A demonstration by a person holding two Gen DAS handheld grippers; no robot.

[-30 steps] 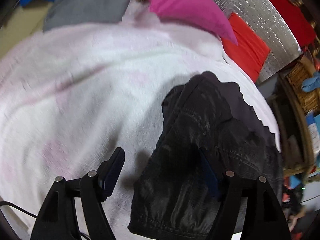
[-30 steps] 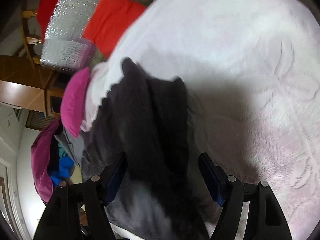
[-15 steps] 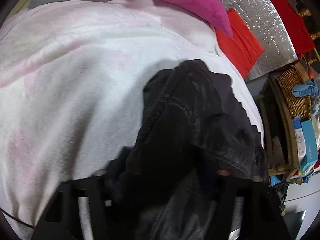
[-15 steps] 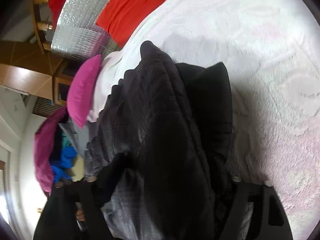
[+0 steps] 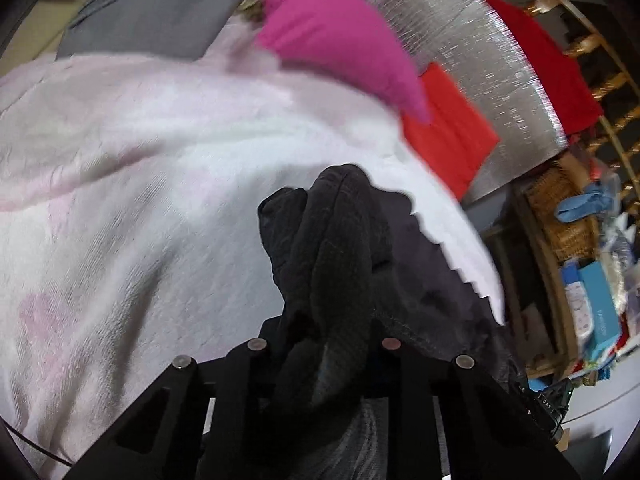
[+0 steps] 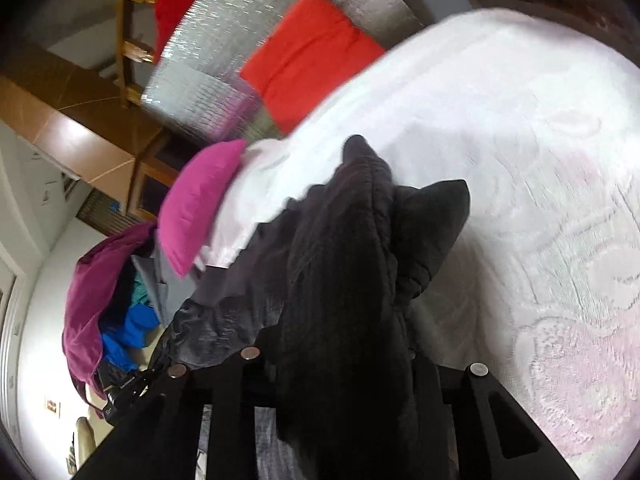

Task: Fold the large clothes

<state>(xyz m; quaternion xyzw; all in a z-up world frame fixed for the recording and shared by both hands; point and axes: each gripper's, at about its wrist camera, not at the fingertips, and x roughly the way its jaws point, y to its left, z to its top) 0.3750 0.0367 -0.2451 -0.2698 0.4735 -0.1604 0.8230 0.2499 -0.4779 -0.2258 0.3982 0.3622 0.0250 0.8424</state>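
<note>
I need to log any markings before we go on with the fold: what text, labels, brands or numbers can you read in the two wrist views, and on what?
Nothing reads with certainty.
Blue box on the cluttered shelf, left wrist view: a vertical line of print, too small and blurred to read.
Black part at the lower right, left wrist view: small white letters, too small to be sure of.
Small sign on the wall, right wrist view: blurred, unreadable.
Dark garment: no label visible.

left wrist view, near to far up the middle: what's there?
left gripper, jaws closing with black cloth bunched between them → black garment → white-pink blanket → pink pillow
</note>
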